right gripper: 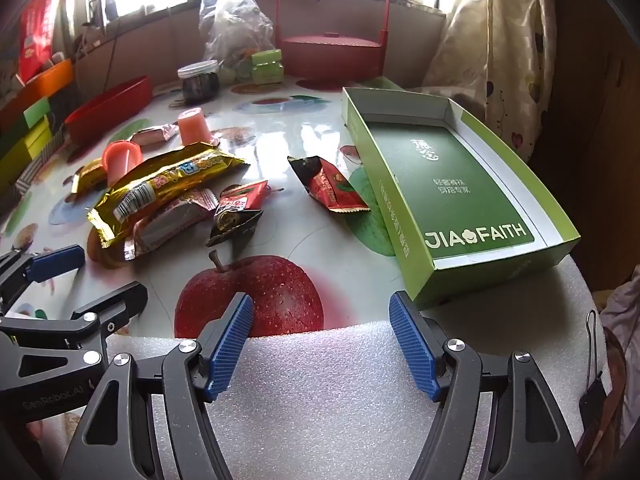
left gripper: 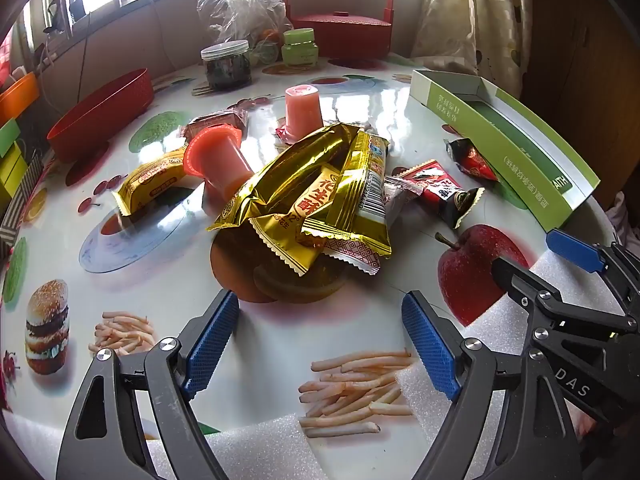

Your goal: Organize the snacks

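A pile of gold snack packets (left gripper: 316,196) lies mid-table, also in the right wrist view (right gripper: 160,188). Two pink jelly cups show: one on its side (left gripper: 218,158), one upside down (left gripper: 303,110). Red-black packets (left gripper: 436,190) lie to the right; one (right gripper: 332,186) sits beside the green open box (right gripper: 460,196). My left gripper (left gripper: 320,344) is open and empty just short of the gold pile. My right gripper (right gripper: 322,344) is open and empty above the table's front edge, near the box's corner.
A red oval bowl (left gripper: 100,116) stands at the left. A lidded jar (left gripper: 228,66), a green jar (left gripper: 300,46), a plastic bag (left gripper: 240,4) and a red handled basket (left gripper: 340,28) stand at the back. White foam (right gripper: 320,392) lines the near edge.
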A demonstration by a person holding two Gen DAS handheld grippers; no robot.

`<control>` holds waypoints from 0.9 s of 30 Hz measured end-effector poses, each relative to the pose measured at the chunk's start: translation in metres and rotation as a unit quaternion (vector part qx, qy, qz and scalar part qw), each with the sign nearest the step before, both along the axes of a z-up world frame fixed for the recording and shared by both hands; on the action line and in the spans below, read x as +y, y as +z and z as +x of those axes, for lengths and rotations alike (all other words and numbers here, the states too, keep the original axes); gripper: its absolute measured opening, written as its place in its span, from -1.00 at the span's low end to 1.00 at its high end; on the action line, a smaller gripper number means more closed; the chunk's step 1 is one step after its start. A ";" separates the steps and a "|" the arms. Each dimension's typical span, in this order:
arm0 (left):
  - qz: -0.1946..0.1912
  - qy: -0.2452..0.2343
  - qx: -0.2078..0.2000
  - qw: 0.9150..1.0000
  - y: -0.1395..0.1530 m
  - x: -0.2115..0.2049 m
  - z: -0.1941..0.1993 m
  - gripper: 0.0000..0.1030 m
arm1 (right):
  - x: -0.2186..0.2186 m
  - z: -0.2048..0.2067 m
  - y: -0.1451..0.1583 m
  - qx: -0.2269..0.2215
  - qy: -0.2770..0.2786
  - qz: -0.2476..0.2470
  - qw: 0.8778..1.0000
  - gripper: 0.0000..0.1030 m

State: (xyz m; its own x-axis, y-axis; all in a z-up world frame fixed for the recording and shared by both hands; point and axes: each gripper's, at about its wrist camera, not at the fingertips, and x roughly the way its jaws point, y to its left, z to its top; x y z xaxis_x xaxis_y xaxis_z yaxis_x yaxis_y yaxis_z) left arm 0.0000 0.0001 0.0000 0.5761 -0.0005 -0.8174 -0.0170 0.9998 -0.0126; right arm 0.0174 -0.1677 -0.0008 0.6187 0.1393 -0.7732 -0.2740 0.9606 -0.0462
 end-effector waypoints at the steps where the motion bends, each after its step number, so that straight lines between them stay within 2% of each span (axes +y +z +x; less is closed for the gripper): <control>1: -0.001 0.000 0.000 1.000 0.000 0.000 0.000 0.63 | 0.000 0.001 0.000 0.001 0.000 0.000 1.000 0.38; 27: 0.000 -0.002 0.004 1.000 -0.001 0.000 0.003 0.63 | 0.000 0.000 0.000 -0.001 -0.003 0.003 1.000 0.38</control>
